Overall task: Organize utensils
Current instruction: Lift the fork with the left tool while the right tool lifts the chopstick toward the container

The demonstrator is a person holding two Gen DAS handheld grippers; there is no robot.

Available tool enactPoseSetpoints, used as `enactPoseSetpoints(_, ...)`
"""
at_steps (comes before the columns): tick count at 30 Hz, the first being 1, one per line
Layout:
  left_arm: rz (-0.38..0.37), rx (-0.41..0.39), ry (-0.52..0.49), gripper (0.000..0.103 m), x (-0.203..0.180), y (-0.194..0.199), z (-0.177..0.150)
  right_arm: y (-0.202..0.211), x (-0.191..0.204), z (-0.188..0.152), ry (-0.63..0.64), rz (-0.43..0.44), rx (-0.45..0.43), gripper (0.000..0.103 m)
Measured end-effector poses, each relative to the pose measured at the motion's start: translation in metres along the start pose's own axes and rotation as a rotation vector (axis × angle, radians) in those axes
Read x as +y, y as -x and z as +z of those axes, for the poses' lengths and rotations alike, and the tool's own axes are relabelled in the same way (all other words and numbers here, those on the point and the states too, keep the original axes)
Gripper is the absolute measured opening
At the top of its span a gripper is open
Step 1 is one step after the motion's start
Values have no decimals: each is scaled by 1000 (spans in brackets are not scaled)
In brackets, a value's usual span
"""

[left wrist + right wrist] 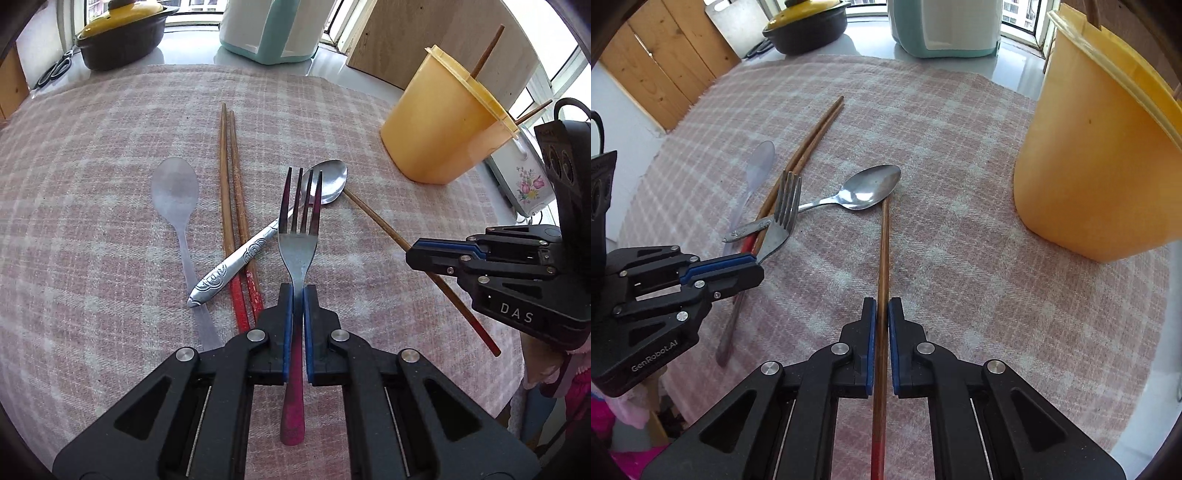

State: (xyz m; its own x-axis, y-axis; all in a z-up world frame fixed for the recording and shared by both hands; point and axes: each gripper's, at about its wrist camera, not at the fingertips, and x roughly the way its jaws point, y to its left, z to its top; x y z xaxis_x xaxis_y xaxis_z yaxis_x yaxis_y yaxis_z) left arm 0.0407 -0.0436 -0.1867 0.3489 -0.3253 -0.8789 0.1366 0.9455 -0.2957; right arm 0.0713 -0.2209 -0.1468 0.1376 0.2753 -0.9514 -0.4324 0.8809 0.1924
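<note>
Covering the desk (177, 55), a pink plaid cloth (92, 166) carrying every utensil. Standing upright at the far right of that cloth, a yellow holder (439, 125) with two chopsticks (489, 50) poking out of its top. Clamping together on the neck of the fork (300, 221), the left claw (297, 295), with the tines pointing away and crossing over the metal spoon (325, 182) and the pink handle running back between the pads. Pinching tight on a single chopstick (884, 258), the right claw (882, 306), with the far tip of that stick touching the metal spoon's bowl. Lying side by side left of the fork, a pair of chopsticks (231, 192), with the spoon's patterned handle resting across them. Lying flat at the far left, just beside that pair, a clear plastic spoon (175, 192).
</note>
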Motion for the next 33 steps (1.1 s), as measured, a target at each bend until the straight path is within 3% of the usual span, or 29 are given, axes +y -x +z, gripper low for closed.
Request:
enactPoseSetpoints(11, -17, -85, 17, 3, -14, 32, -6, 45, -4, -17, -10, 8, -116, 5)
enactPoseSetpoints(19, -5, -102, 34, 3, -19, 33, -9, 52, -4, -24, 7, 10, -132, 5)
enactPoseSetpoints(33, -1, -231, 47, 3, -26, 67, -14, 80, -1, -32, 45, -6, -220, 5)
